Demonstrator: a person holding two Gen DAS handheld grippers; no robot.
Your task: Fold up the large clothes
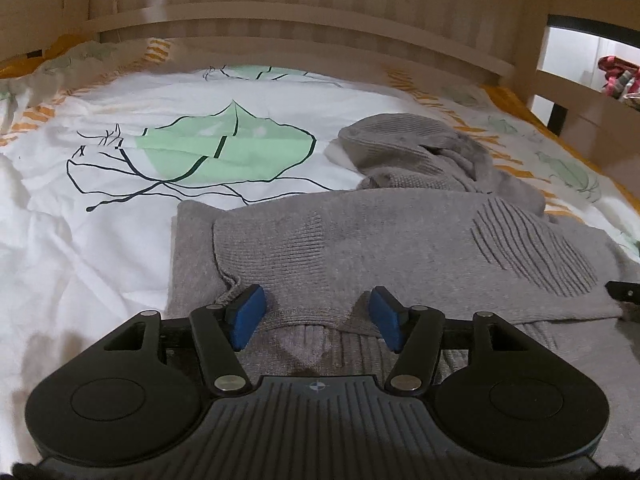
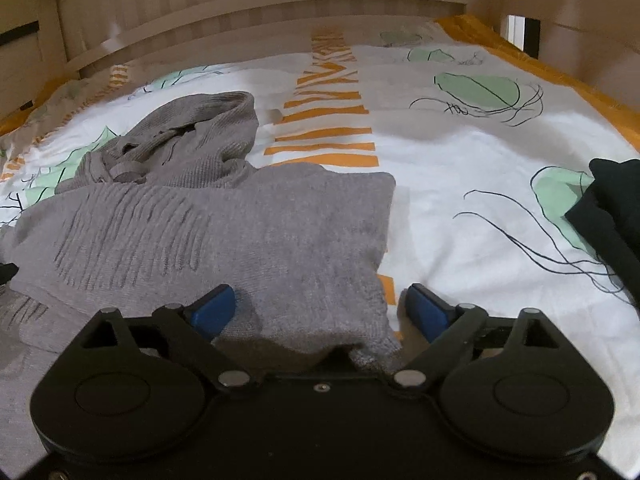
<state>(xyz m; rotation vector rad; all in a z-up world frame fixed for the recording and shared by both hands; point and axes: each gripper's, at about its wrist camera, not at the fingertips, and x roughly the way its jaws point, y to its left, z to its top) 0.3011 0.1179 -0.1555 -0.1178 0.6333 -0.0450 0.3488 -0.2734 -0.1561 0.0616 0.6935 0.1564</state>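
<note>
Spread across the bed [image 1: 100, 240], a grey sweater [image 1: 360, 232] lay partly folded, its hood bunched toward the headboard. Both the left tongs [image 1: 316, 312] and right tongs [image 2: 320, 312] were held apart over its near edge, nothing clamped. Matching corners would best be pinched together before lifting.

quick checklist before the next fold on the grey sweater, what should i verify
1. Left gripper released: ok, jaws apart, sweater edge lies between the pads unpinched.
2. Right gripper released: ok, jaws wide, sweater corner between them, pads off it.
3. Folded part lies flat: ok, mostly smooth across the body.
4. Collar tidy: not ok, bunched up at the far end.
5. Space on the bedsheet for folding: ok to the right, but a dark garment sits at the far right edge.
6. Sleeves tucked under: cannot tell.
</note>
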